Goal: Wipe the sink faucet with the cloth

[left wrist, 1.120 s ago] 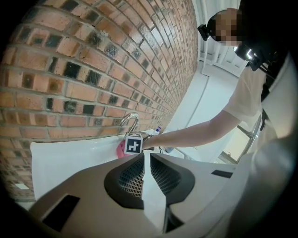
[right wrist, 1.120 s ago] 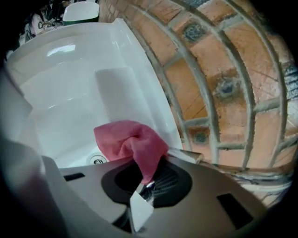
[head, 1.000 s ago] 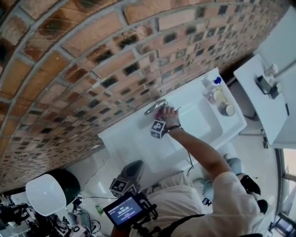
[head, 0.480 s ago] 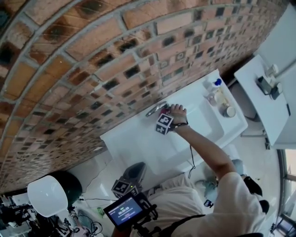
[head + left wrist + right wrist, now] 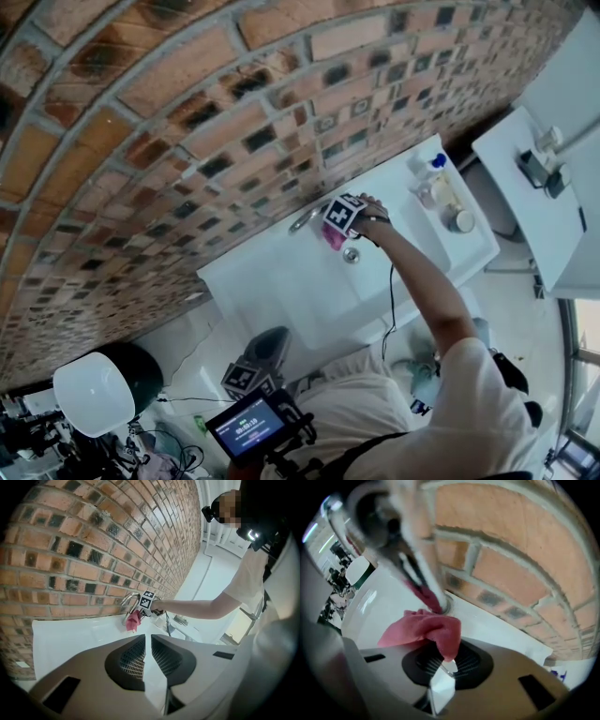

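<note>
Item: right gripper (image 5: 335, 230), held in a hand with the arm stretched over the sink (image 5: 272, 291). Clamped on a pink cloth (image 5: 333, 237); a fold pinched between the jaws, the rest bunched above them in the right gripper view (image 5: 424, 629). Pressed up near the faucet (image 5: 306, 218), close to its base; chrome neck of the faucet (image 5: 391, 536) blurred and large just ahead of the right gripper (image 5: 443, 665).

Item: left gripper (image 5: 260, 359), low by the person's body, well apart from the faucet. Jaws drawn nearly together in the left gripper view (image 5: 146, 654), only a thin slit between, nothing in it. Aimed toward the faucet (image 5: 128, 600), the cloth (image 5: 132, 620) hanging beside it under the right gripper (image 5: 140, 611).

Item: sink, white, set against a brick wall (image 5: 187, 103). Drain (image 5: 351, 254) in the basin just beside the cloth. Bottles (image 5: 429, 176) grouped at the sink's far right end.
</note>
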A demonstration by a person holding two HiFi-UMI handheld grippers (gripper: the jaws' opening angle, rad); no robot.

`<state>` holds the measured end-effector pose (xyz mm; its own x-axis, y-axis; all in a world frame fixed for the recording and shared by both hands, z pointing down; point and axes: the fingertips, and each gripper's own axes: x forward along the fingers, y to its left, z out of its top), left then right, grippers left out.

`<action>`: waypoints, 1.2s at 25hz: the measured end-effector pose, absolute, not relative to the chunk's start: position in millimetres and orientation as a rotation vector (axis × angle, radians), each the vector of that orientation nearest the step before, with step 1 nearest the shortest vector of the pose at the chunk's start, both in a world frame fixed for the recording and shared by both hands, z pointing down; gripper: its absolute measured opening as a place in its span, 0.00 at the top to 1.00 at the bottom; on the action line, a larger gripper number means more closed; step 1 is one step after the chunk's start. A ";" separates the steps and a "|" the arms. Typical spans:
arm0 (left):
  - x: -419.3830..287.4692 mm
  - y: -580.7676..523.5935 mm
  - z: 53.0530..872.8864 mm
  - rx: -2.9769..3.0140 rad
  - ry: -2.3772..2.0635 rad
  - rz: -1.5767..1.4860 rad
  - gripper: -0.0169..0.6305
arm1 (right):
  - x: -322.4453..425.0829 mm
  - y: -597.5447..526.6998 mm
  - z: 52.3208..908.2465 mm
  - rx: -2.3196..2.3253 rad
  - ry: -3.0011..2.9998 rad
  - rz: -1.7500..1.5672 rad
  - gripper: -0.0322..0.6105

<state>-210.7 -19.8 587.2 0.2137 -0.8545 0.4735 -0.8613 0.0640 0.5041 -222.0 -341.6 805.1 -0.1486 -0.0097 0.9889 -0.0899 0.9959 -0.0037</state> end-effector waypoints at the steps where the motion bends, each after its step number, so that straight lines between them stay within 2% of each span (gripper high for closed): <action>1: -210.4 -19.7 587.9 1.750 -1.606 0.015 0.92 | -219.1 -346.7 808.5 0.084 -1.705 0.114 0.86; 11: -206.2 -25.2 591.4 1.746 -1.579 0.035 0.92 | -204.4 -366.2 828.0 0.064 -1.734 0.547 0.86; 16: -205.6 -29.3 594.9 1.746 -1.569 0.042 0.92 | -195.5 -384.1 850.8 0.174 -1.710 0.664 0.86; 21: -206.0 -30.1 594.9 1.737 -1.574 0.056 0.92 | -183.0 -395.5 878.8 0.292 -1.668 0.921 0.86; 30: -204.8 -29.1 594.3 1.713 -1.596 0.036 0.92 | -125.3 -420.2 857.3 0.528 -1.803 0.720 0.85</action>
<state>-204.8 -29.1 594.3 0.2117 -0.8349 0.5081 -0.8568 0.0916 0.5074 -125.3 -420.2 857.3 -0.3288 -0.0119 0.9443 -0.6593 0.7188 -0.2204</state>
